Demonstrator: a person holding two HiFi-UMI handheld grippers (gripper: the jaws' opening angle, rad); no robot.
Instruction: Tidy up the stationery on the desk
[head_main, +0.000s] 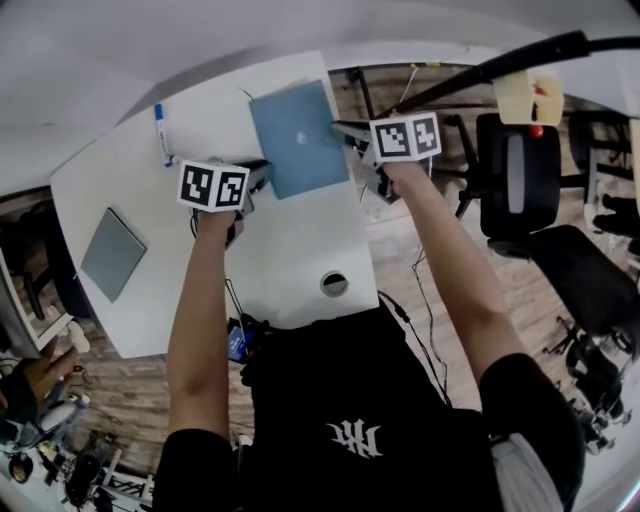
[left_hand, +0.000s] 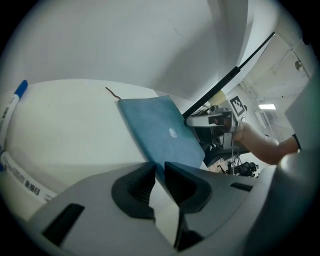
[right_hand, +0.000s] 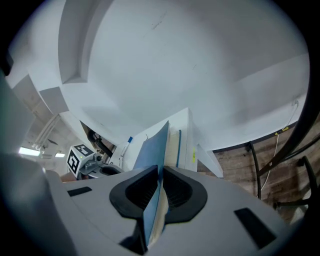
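Fingers of my right gripper (right_hand: 160, 172) clamp the blue notebook (head_main: 298, 140), those of my left gripper (left_hand: 159, 174) seemingly pinch its corner: mid-carry over the desk (head_main: 290, 250), I judge, needing a level, joint set-down next.

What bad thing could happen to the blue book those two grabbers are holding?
1. The left hand-held gripper pinches only a corner of the book. The corner could slip out, or the cover might bend.
2. The right hand-held gripper grips a thin edge, and the book sits by the desk edge, with the floor beside it. A slip might drop it there.
3. The pen lies close by. A swinging book could knock it.
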